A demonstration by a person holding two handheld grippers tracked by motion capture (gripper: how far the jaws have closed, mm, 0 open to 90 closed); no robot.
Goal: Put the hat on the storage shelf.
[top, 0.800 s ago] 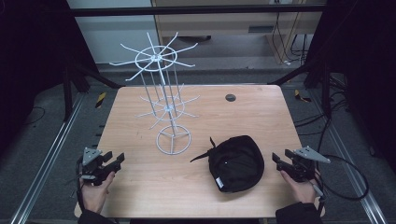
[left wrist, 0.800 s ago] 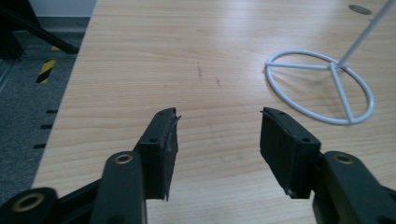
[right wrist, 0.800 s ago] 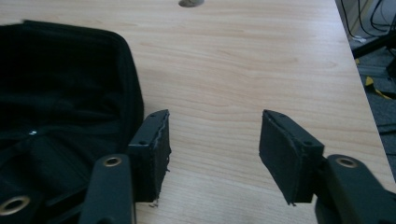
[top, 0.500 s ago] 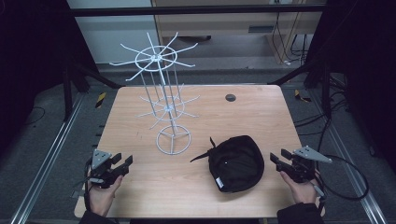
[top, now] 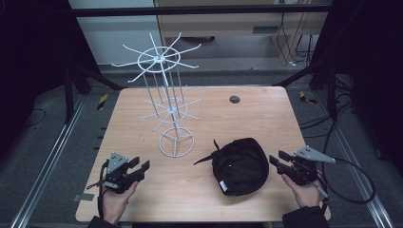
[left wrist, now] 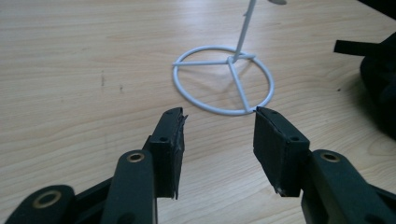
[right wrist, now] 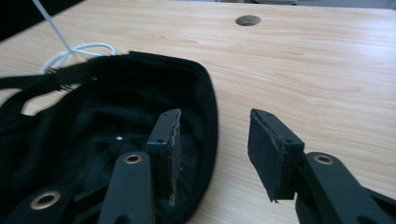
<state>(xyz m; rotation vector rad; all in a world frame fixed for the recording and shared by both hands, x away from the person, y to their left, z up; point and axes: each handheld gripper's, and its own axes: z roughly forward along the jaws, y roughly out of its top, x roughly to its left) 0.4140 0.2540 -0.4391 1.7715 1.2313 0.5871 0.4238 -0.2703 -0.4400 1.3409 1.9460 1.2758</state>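
Observation:
A black cap lies upside down on the wooden table, its hollow facing up; its rim is close in the right gripper view. A white wire rack with two tiers of hooks stands left of the cap on a ring base. My left gripper is open at the table's front left, pointed at the ring base. My right gripper is open just right of the cap, one jaw over its rim, nothing held.
A small round dark hole sits in the table toward the far right. Metal rails run along both sides of the table. Cables trail off the right side. Bare wood lies between rack and grippers.
My left gripper has moved right and inward over the table toward the rack's base. My right gripper has edged slightly left toward the cap. The cap and rack stayed put.

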